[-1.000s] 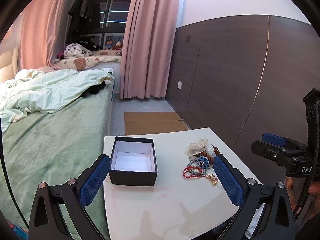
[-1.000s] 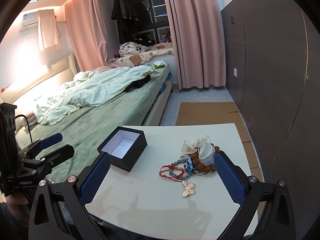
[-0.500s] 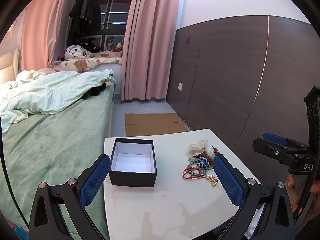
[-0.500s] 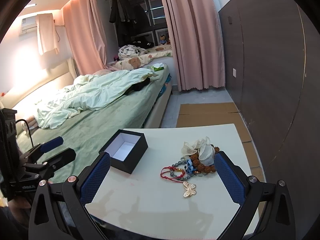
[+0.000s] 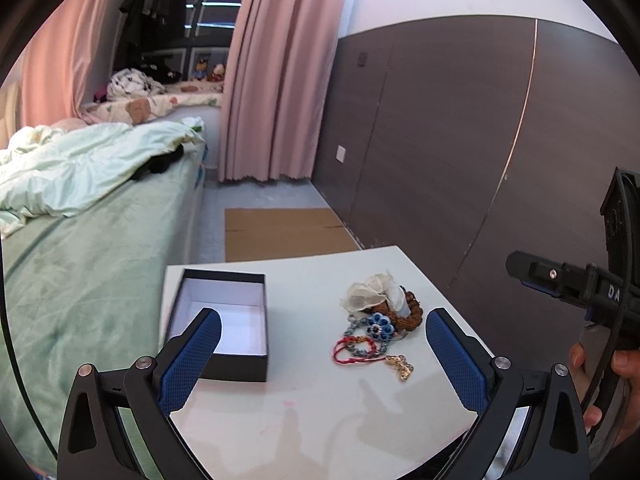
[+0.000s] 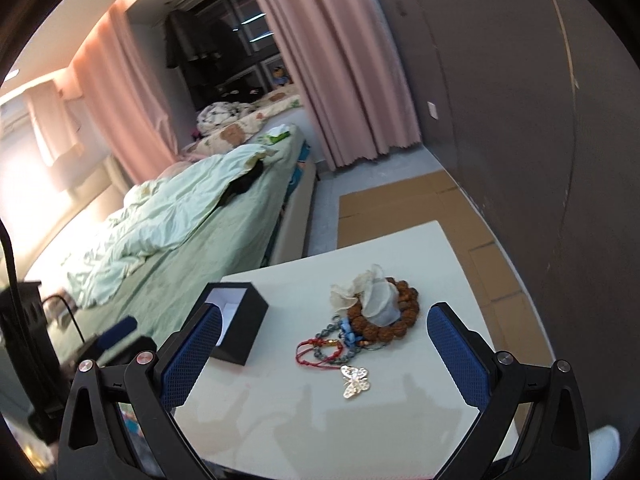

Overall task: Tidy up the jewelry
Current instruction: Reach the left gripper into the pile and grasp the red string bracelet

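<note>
- Bed [image 5: 80, 280]: green cover, rumpled quilt; runs along the table's left side.
- Your left gripper [image 5: 320, 352]: jaws spread wide, nothing between the blue pads [image 5: 192, 360]. It hangs over the near edge of the table [image 5: 304, 420], not touching box or jewelry.
- Box [image 5: 224, 316]: black outside, white inside, lid off. Sits at the table's left part, upright. Nothing visible on the part of its floor you can see. The left pad overlaps its near-left corner in the left view; contact cannot be told.
- Jewelry pile [image 5: 380, 324]: right of the box, well apart from it. White fabric flower [image 6: 368, 292] lies on a brown bead bracelet [image 6: 404, 312]; blue flower piece [image 5: 378, 325], grey chain and red cord [image 6: 316, 354] tangled just in front; butterfly pendant [image 6: 354, 380] nearest you, touching the cord.
- Your right gripper [image 6: 324, 356]: jaws fully apart, holding nothing. The pile sits between its pads in the right view, below them, untouched. The view is tilted and a little blurred.
- Cardboard [image 5: 280, 232]: flat on the floor beyond the table.
- Curtain [image 5: 272, 80]: pink, beside the dark wall panels.
</note>
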A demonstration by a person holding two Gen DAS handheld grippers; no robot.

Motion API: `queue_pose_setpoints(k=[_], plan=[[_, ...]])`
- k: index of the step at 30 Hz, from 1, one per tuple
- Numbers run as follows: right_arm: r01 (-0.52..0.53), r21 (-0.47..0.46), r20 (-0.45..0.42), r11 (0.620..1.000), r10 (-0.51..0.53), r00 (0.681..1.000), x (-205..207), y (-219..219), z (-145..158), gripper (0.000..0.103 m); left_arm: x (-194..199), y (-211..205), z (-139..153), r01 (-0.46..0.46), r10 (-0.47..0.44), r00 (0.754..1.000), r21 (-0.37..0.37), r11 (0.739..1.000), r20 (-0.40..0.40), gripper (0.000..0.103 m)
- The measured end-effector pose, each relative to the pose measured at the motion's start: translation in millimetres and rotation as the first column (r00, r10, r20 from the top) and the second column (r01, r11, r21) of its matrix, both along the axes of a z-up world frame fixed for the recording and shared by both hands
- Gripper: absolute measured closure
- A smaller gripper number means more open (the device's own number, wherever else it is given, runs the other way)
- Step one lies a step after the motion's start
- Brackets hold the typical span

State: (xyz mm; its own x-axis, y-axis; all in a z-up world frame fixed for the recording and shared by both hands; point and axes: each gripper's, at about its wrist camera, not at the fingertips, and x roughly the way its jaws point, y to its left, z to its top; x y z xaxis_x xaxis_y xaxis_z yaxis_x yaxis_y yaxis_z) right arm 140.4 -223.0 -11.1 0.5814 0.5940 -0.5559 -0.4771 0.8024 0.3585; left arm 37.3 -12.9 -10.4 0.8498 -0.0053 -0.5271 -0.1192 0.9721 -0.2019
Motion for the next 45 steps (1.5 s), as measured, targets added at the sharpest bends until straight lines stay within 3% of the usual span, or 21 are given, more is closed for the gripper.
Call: queue_pose_setpoints(k=[8,16,20,31,34,36,38,39,41,45], plan=[[0.075,-0.025,-0.154,0.997,-0.078,0.985,37.2,-4.5,-24.9,0.000,35.7,-5.4,-25.6,0.080,-0.085,0.991,-0.051,0.996,-0.104,0.031],[0.129,-0.023,-0.256,0.991,-0.130,0.958,66.0,-10.5,-45.5,0.001,69.8,-22.0,-54.7,0.151,-0.154,0.968,-0.034,0.988,-0.196,0.041],[0.142,-0.018,-0.281,0.990,-0.142,0.949,79.3,-10.7,-52.3,0.001,87.2,-26.0,-73.4,0.167,-0.168,0.953,-0.026,0.986,-0.252,0.055],[0.154,0.000,-0.341,0.988,-0.145,0.929,110.1,-3.3,-66.0,0.002,130.5,-29.4,-114.2,0.186,-0.191,0.905,-0.049,0.981,-0.380,0.059],[0.135,0.004,-0.343,0.991,-0.125,0.931,110.7,4.9,-66.4,0.002,132.5,-29.4,-120.9,0.189,-0.193,0.897,-0.051,0.981,-0.399,0.061],[0.121,0.008,-0.342,0.993,-0.111,0.933,109.2,8.6,-66.4,0.002,133.2,-28.9,-125.1,0.192,-0.200,0.890,-0.062,0.979,-0.410,0.074],[0.109,0.006,-0.343,0.994,-0.101,0.934,108.1,12.4,-67.2,0.002,132.9,-26.3,-127.6,0.194,-0.218,0.892,-0.101,0.976,-0.396,0.081],[0.107,0.005,-0.345,0.994,-0.098,0.934,108.0,13.2,-67.8,0.002,131.9,-25.1,-127.2,0.193,-0.223,0.894,-0.114,0.974,-0.390,0.092],[0.107,0.002,-0.349,0.994,-0.100,0.932,107.3,14.9,-70.0,0.002,130.2,-24.5,-123.1,0.186,-0.215,0.901,-0.111,0.976,-0.377,0.099],[0.111,-0.002,-0.362,0.994,-0.104,0.926,109.1,12.3,-74.8,0.002,124.9,-20.8,-111.5,0.191,-0.226,0.915,-0.133,0.972,-0.334,0.099]])
